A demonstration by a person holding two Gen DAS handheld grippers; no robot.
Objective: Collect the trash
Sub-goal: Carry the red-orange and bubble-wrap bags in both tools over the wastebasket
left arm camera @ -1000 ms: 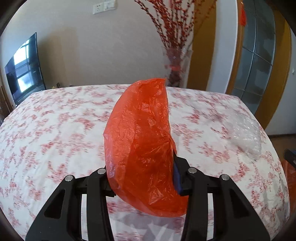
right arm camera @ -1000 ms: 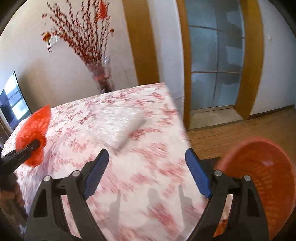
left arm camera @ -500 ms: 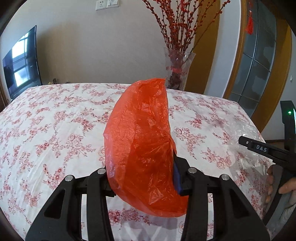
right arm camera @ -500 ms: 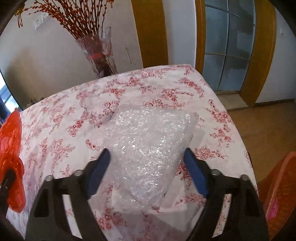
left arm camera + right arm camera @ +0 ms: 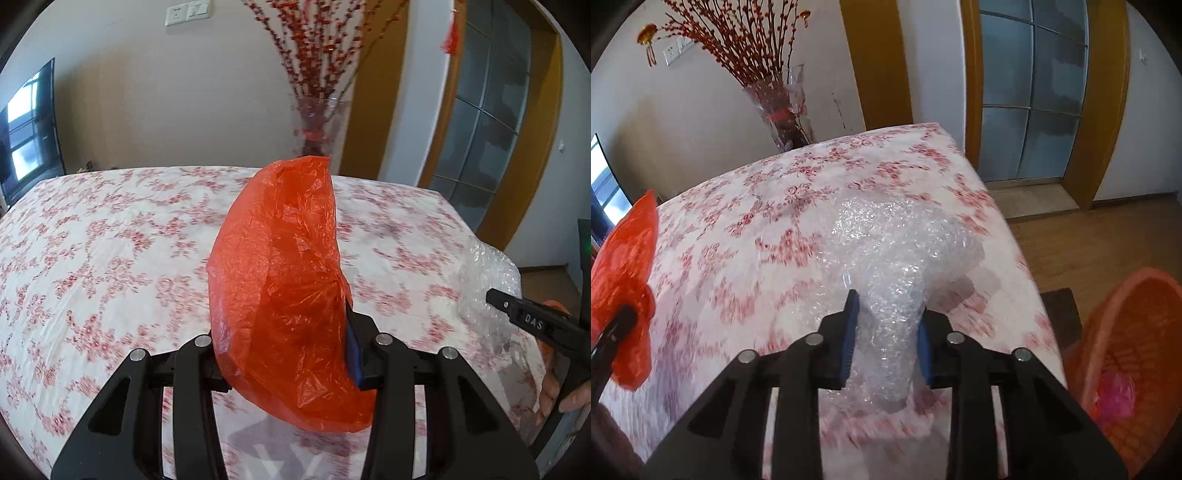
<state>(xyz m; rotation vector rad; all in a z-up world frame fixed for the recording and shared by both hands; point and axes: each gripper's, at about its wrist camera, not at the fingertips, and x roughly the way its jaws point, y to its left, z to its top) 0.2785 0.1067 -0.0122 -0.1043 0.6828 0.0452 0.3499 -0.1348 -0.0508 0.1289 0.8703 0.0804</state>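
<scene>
Both crinkly orange plastic bag (image 5: pixel 280 295) and bubble wrap (image 5: pixel 894 295) pinched.

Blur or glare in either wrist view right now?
Left wrist: floral tablecloth motion-smeared, orange plastic bag sharp in the left hand-held gripper, TV reflecting bright window light. Right wrist: cloth streaked, bubble wrap glinting, orange basket soft at the fisheye edge.

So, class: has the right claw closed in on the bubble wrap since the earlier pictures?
Yes. The right claw was open around the bubble wrap; now it pinches the wrap's near end above the flowered tablecloth.
</scene>
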